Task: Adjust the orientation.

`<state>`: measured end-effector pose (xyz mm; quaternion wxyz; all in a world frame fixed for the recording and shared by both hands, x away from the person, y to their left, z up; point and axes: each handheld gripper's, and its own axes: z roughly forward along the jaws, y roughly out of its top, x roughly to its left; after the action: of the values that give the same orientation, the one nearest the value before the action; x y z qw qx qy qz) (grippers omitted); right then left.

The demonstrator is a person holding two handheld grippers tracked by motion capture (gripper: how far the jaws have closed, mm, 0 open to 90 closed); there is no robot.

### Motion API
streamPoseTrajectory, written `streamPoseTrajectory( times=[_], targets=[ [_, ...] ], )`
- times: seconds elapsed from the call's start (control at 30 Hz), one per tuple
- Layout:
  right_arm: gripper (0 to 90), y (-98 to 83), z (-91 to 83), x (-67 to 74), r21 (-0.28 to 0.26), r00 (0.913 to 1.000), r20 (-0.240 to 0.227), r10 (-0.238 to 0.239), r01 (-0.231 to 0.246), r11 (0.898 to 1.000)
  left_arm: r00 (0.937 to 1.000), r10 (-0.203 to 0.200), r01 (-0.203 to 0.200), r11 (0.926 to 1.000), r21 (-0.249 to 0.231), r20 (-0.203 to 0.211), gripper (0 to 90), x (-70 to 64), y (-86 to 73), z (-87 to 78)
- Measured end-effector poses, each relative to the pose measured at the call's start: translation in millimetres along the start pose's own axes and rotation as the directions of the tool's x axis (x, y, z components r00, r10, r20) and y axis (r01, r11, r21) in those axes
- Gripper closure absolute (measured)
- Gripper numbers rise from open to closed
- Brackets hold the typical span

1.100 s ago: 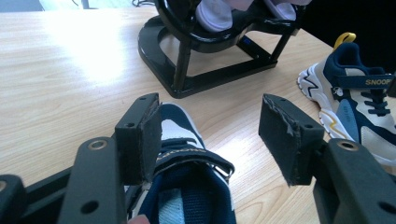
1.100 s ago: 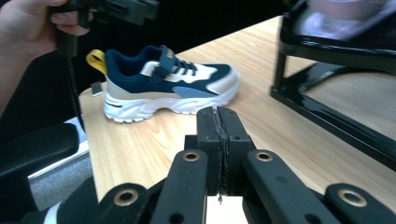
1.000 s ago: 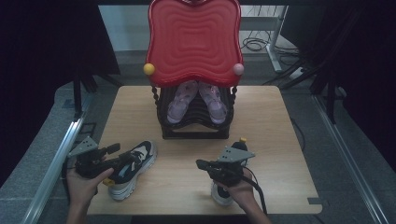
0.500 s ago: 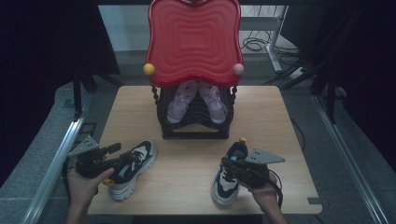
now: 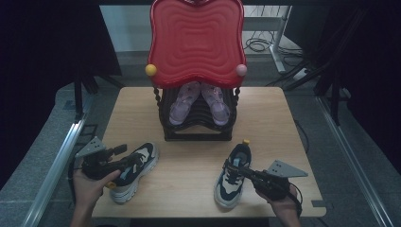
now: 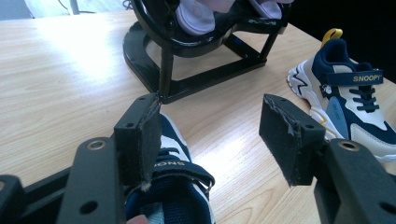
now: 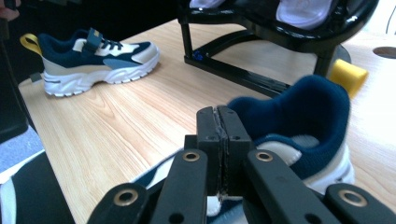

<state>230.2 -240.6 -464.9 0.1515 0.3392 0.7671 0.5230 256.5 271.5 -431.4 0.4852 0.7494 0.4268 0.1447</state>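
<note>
Left gripper view | sneaker strap (image 6: 367, 78) reads "SNOOPY" | left gripper (image 6: 219, 140) open

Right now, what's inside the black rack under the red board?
A pair of lilac shoes sits in the black rack, toes toward the table front. The red board covers their heels and anything deeper in.

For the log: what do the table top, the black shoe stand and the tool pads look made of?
Table top: looks like pale wood or wood-look laminate, with straight grain lines and a soft sheen. Black shoe stand: glossy black, probably moulded plastic or painted metal; the bright highlights leave it open. Pads of the left tool: matte black foam or rubber, with frayed, torn edges.
</note>
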Motion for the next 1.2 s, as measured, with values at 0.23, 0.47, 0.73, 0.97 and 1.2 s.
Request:
streamPoseTrajectory(
  times=[0.23, 0.47, 0.73, 0.97, 1.2],
  targets=[
    [89.1, -12.6, -6.4, -1.4, 0.026, 0.9998, 0.021, 0.004, -0.004, 1.0, 1.0, 0.002, -0.002, 1.0, -0.01, 0.006, 39.0, 1.1, 2.4, -2.4],
    [89.1, -31.5, -5.4, 2.0, 0.071, 1.0, 0.0, 0.009, -0.009, 0.997, 0.9999, 0.01, -0.01, 0.9999, 0.0, 0.01, 39.0, 2.8, 3.1, 1.7],
    [89.1, -49.4, -4.0, 6.5, 0.107, 0.9994, -0.035, 0.007, -0.004, 0.994, 0.9998, 0.016, -0.016, 0.9999, 0.006, 0.015, 39.0, 2.4, 3.7, 4.5],
    [89.1, -63.7, -0.1, 12.6, 0.15, 0.9978, -0.066, 0.007, 0.003, 0.989, 0.9998, 0.015, -0.015, 0.9999, 0.001, 0.01, 39.0, 2.6, 2.8, 0.8],
    [89.0, -68.7, 3.3, 15.5, 0.174, 0.996, -0.089, -0.006, 0.021, 0.984, 0.9999, 0.015, -0.015, 0.9999, 0.004, 0.009, 38.8, 2.8, 2.3, 0.7]
  ],
)
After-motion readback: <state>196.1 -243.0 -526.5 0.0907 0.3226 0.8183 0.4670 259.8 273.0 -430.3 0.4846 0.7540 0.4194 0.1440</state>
